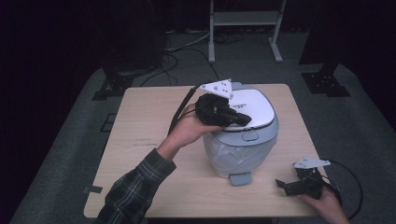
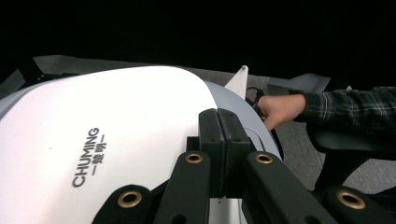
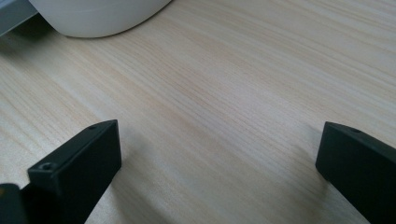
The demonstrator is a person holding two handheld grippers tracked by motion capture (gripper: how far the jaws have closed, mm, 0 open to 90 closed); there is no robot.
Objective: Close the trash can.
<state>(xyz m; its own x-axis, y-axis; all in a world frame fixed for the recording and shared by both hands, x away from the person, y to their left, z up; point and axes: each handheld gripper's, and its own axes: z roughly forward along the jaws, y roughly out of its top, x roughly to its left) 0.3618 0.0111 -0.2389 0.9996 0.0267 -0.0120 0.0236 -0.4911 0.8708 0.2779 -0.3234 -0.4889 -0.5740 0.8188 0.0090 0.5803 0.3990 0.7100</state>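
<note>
A white and grey rice cooker [image 1: 243, 140] stands at the middle of the wooden table [image 1: 149, 140], its lid [image 1: 254, 109] down. My left gripper [image 1: 245, 119] lies over the lid's left part with its jaws pressed together and nothing between them. In the left gripper view the shut gripper [image 2: 219, 116] rests just above the white lid [image 2: 116, 126], which bears the word CHUMING. My right gripper [image 1: 286, 185] sits low near the table's front right corner, jaws wide apart. In the right gripper view the gripper [image 3: 219, 154] stands open over bare wood, with the cooker's white base [image 3: 98, 18] at top left.
A grey tab [image 1: 240, 178] juts from the cooker's base toward the front edge. Cables trail from both grippers. A metal stand [image 1: 245, 28] and dark equipment feet [image 1: 324, 79] sit on the floor beyond the table. In the left gripper view a hand [image 2: 280, 109] with a plaid sleeve shows.
</note>
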